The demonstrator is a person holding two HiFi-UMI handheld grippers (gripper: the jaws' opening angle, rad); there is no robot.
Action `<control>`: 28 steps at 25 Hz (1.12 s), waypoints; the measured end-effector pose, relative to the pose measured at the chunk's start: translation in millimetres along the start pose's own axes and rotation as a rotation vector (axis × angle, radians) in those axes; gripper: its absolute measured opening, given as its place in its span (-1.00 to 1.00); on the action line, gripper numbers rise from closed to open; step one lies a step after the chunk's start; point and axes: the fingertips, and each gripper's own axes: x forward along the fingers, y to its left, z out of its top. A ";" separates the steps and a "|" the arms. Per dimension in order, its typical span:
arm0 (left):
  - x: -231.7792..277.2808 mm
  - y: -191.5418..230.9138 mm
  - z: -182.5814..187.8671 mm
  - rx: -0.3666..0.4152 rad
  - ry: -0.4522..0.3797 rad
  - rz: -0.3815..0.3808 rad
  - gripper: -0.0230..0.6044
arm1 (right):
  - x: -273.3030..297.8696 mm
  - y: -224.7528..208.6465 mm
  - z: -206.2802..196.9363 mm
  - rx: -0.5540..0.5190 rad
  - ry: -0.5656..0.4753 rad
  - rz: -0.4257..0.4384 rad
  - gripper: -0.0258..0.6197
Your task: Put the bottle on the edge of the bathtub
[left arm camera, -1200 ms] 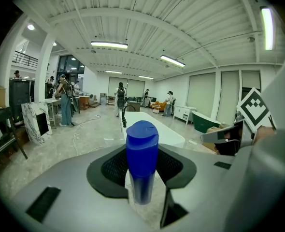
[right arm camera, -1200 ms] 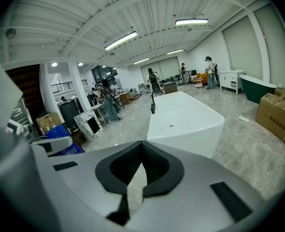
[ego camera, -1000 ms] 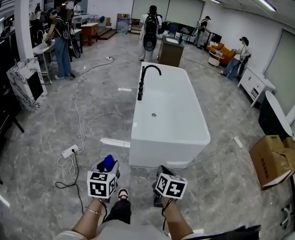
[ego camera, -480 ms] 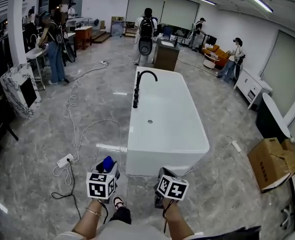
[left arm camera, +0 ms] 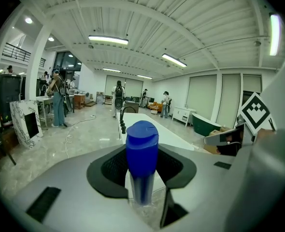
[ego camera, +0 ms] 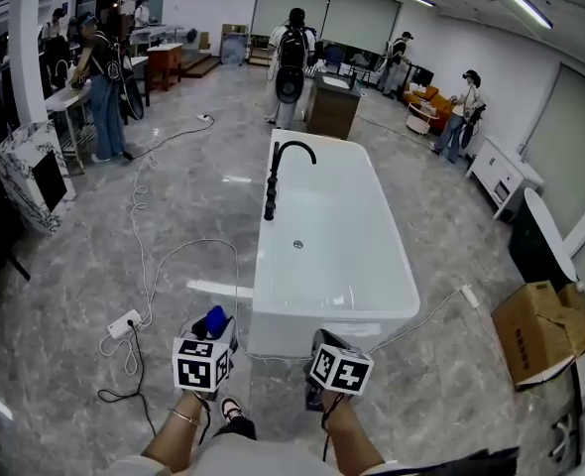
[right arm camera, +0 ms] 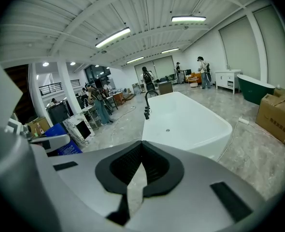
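- Left claw (left arm camera: 142, 172): its grey, smooth shells end in black ribbed pads, and these are clenched on the blue plastic bottle (left arm camera: 142, 146).
- The bottle is a slim cylinder with a rounded, glossy flip cap. It stands upright between the pads, cap uppermost.
- In the head view you hold the bottle over the floor, near the short end of the bathtub and to that end's left. It is not on the rim.
- Right claw (right arm camera: 141, 151): its pads meet at the tips with only a thin wedge of gap below, and it grasps nothing.
- White, glossy, rectangular freestanding bathtub (ego camera: 332, 310): it has a flat rim and rounded corners, with a small round drain in its basin.
- Matt black, hook-shaped floor faucet (ego camera: 272, 191): it stands just beside the tub's left long side, with its spout arching over the basin.
- Grey marbled, polished tile floor (ego camera: 74, 266): it reflects the ceiling lights.
- A white cable (ego camera: 152, 251) loops across the floor to a white power strip (ego camera: 124, 323).
- Brown cardboard box (ego camera: 540, 330): it sits on the floor to the right, well apart from the tub.
- The room is a large open hall with a white ribbed ceiling and long strip lights (left arm camera: 108, 39). Several people (ego camera: 292, 53) stand at the far end.
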 end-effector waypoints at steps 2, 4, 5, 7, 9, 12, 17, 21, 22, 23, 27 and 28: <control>10.5 4.7 5.8 0.001 0.004 -0.002 -0.41 | 10.2 0.5 9.2 0.001 0.000 -0.001 -0.84; 20.5 10.7 12.0 0.003 0.007 -0.004 -0.41 | 20.8 3.2 18.4 0.000 -0.001 0.001 -0.84; 25.6 13.9 15.1 0.003 0.007 -0.005 -0.41 | 26.2 4.8 22.9 -0.001 -0.002 0.002 -0.84; 35.8 20.0 21.9 0.003 0.005 -0.009 -0.41 | 36.8 7.5 31.9 -0.002 -0.005 0.002 -0.84; 45.5 25.7 29.9 0.007 0.003 -0.012 -0.41 | 46.8 9.4 41.3 -0.002 -0.008 0.001 -0.84; 60.8 33.5 40.0 0.012 0.004 -0.018 -0.41 | 61.6 9.4 54.8 0.001 -0.014 -0.004 -0.84; 86.5 46.1 55.7 0.010 -0.002 -0.025 -0.41 | 84.6 10.8 79.6 0.001 -0.029 -0.008 -0.84; 107.0 59.3 64.9 0.000 -0.005 -0.033 -0.41 | 104.3 15.5 91.9 -0.001 -0.028 -0.013 -0.84; 111.9 61.7 66.7 -0.003 -0.005 -0.036 -0.41 | 108.7 15.4 93.7 -0.001 -0.024 -0.016 -0.84; 116.8 63.7 68.3 -0.006 -0.005 -0.039 -0.41 | 112.7 14.9 95.5 -0.001 -0.021 -0.020 -0.84; 133.8 68.9 68.6 -0.013 0.010 -0.052 -0.41 | 124.5 11.1 100.4 0.005 -0.012 -0.041 -0.84; 136.7 69.9 66.7 -0.012 0.018 -0.055 -0.41 | 126.3 10.1 99.6 0.012 -0.009 -0.044 -0.84</control>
